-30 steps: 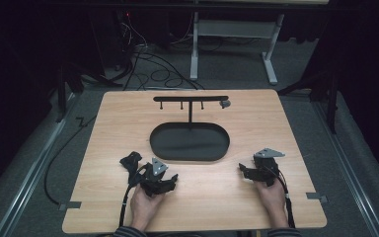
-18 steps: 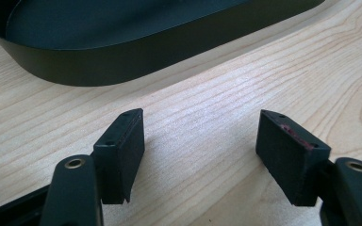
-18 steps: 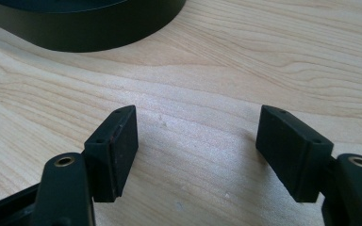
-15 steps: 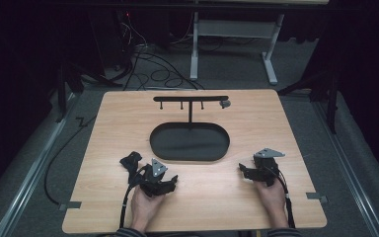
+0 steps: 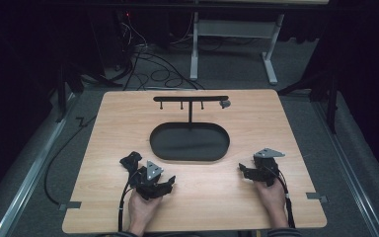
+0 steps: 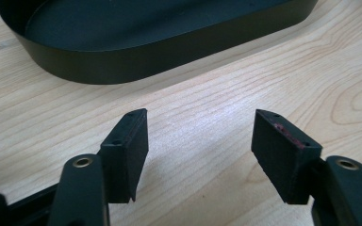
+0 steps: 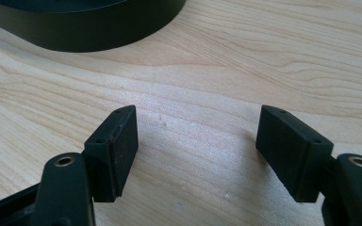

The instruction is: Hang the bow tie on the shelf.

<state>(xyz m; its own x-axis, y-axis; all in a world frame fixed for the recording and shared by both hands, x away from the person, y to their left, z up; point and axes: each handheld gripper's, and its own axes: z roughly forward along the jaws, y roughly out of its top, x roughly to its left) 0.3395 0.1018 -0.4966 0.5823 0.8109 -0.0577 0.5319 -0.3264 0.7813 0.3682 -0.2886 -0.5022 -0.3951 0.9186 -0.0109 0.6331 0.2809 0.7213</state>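
Both grippers, left [image 5: 128, 162] and right [image 5: 244, 170], are parked on the table [image 5: 296, 143] with jaws spread wide and nothing held, just short of the empty black tray [image 5: 189, 155] under its hook stand [image 5: 191, 98], so basically nothing's been started yet.

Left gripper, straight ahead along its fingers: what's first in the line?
Likely the near wall of the black oval tray. The left gripper is open with nothing between its fingers, and bare wooden table lies between it and the tray. How far is unclear.
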